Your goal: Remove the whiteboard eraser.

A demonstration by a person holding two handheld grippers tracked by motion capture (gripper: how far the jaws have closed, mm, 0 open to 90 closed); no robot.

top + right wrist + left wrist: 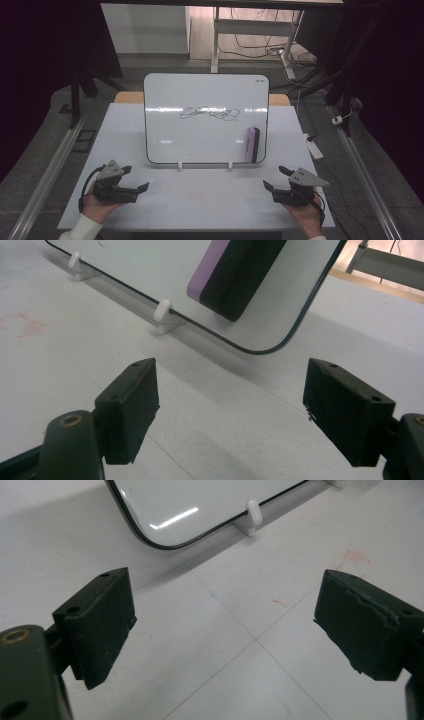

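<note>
A whiteboard (pixel 206 117) is standing propped on two small white feet (pixel 180 164) in the middle of the pale table (pixel 125 130), with a black scribble (pixel 210 113) across its centre. A purple and black eraser (pixel 253 144) is sticking upright to the whiteboard's lower right part. The left gripper (pixel 136 178) is hovering in front of the whiteboard's lower left corner, its jaws standing wide apart and holding nothing. The right gripper (pixel 276 178) is hovering in front of the lower right corner, likewise spread wide and empty.

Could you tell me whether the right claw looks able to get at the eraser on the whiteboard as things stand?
Probably yes: the right claw is open, and only bare table lies between it and the eraser.
</note>
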